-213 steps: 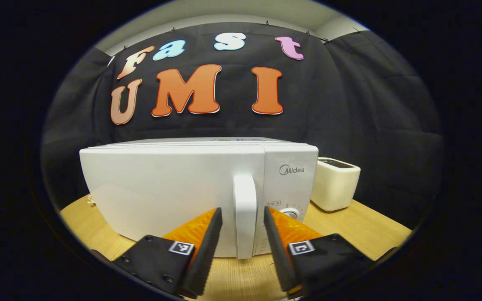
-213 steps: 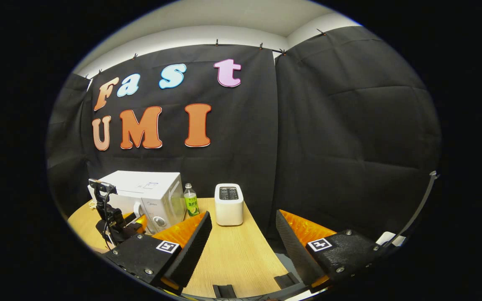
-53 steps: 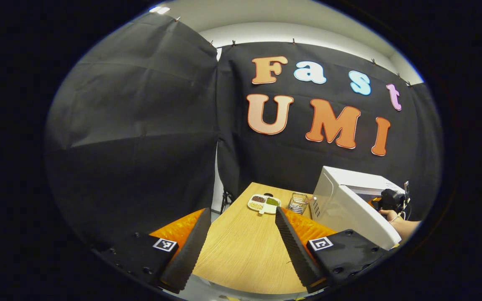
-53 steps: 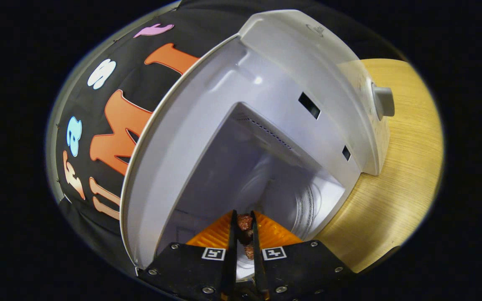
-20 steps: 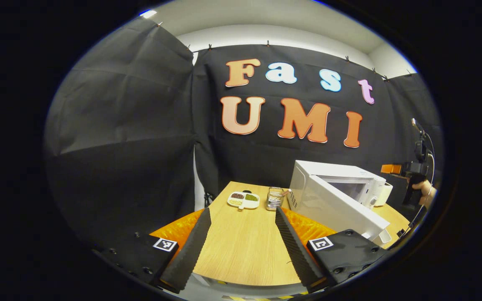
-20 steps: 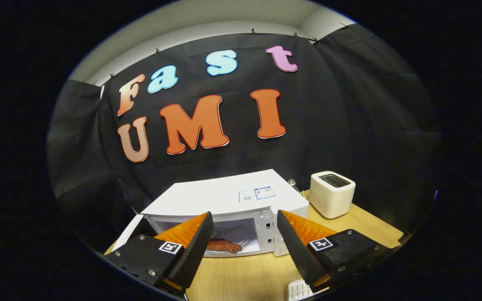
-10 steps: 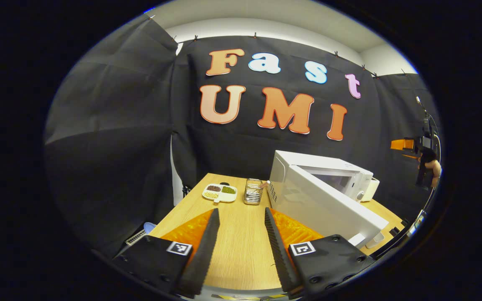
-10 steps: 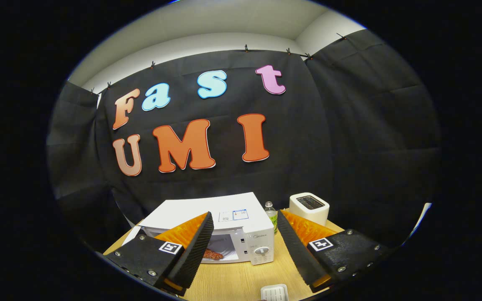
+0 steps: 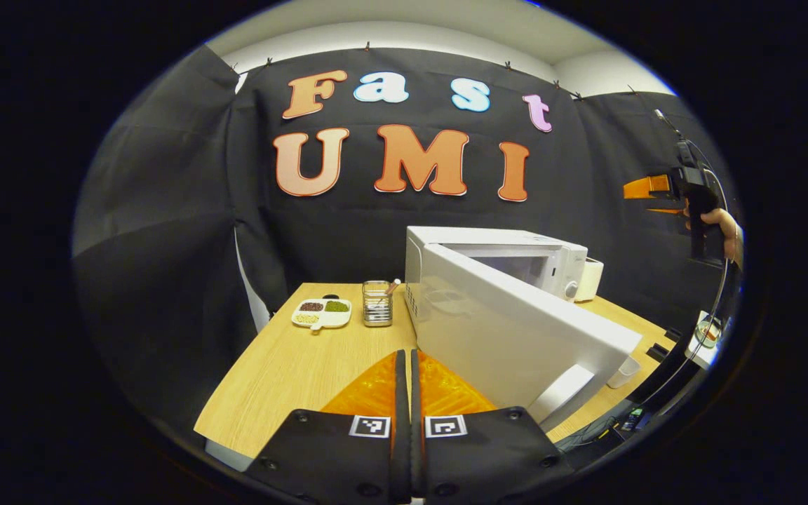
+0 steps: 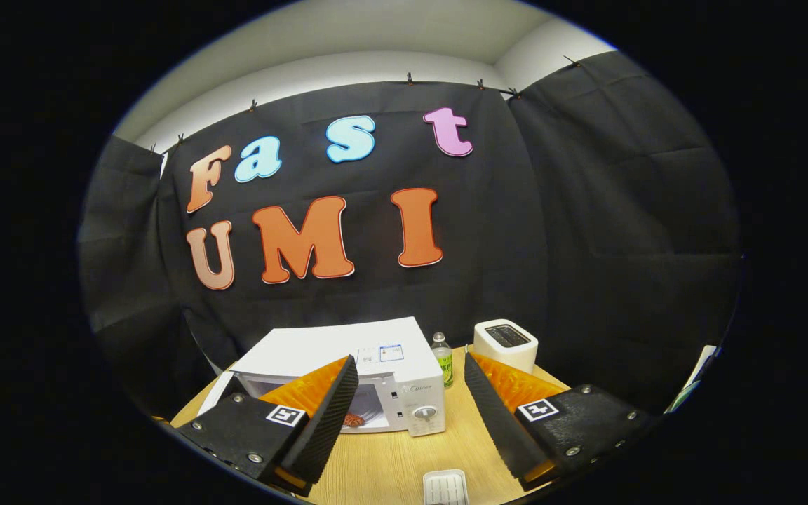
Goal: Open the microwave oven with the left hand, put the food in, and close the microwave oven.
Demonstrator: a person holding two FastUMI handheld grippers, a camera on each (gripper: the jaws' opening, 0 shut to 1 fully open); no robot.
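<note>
Microwave (image 9: 495, 259) door (image 9: 516, 337) hangs open; a brown lump, probably the food (image 10: 353, 420), sits inside the cavity. Left gripper (image 9: 405, 379) is closed on nothing, just beside the door's outer face. Right gripper (image 10: 404, 400) is spread wide, empty, above the table (image 10: 390, 463). Divided dish (image 9: 321, 313) holds dark, green and pale fillings.

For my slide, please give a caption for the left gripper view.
Closed left gripper faces the open microwave door; the food is already placed inside.
</note>
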